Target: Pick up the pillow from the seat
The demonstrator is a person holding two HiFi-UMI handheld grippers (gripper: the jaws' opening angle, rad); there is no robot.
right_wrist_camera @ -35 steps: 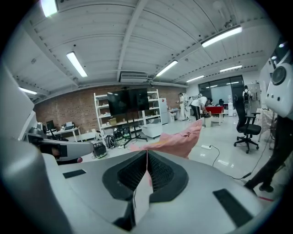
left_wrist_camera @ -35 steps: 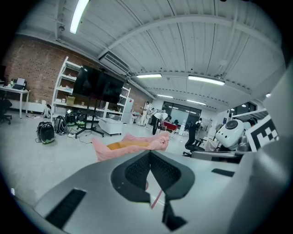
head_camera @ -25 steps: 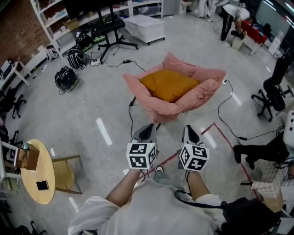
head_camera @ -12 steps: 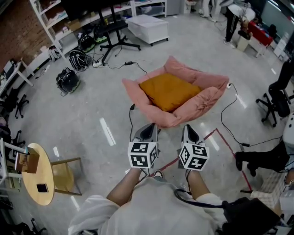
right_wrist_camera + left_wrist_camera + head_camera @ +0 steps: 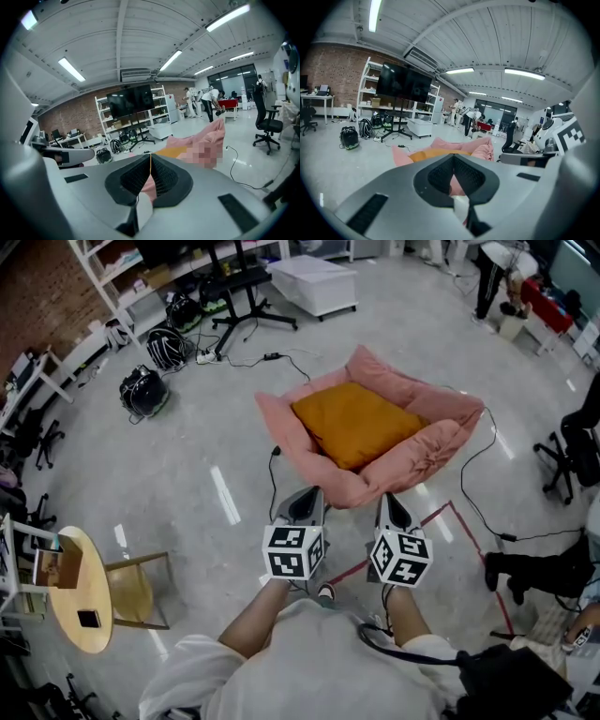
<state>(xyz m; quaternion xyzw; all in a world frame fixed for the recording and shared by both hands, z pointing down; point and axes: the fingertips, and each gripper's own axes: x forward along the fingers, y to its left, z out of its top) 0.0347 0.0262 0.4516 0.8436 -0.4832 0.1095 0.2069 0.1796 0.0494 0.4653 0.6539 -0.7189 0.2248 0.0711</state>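
Observation:
An orange-brown pillow lies flat in a low pink cushioned seat on the grey floor. Just short of the seat's near edge, my left gripper and my right gripper hang side by side, both shut and empty, tips pointing at the seat. In the left gripper view the pillow shows as an orange strip above the shut jaws, with the pink seat around it. The right gripper view catches the pillow and the seat just past its shut jaws.
Black cables trail over the floor at the seat's left and right. Red tape marks the floor by my right gripper. A TV stand and white box stand beyond. A round wooden table and chair sit left; office chair right.
The seat and pillow have drawn nearer and lower in the head view as I stepped toward them. Both grippers stay shut, held side by side as before.

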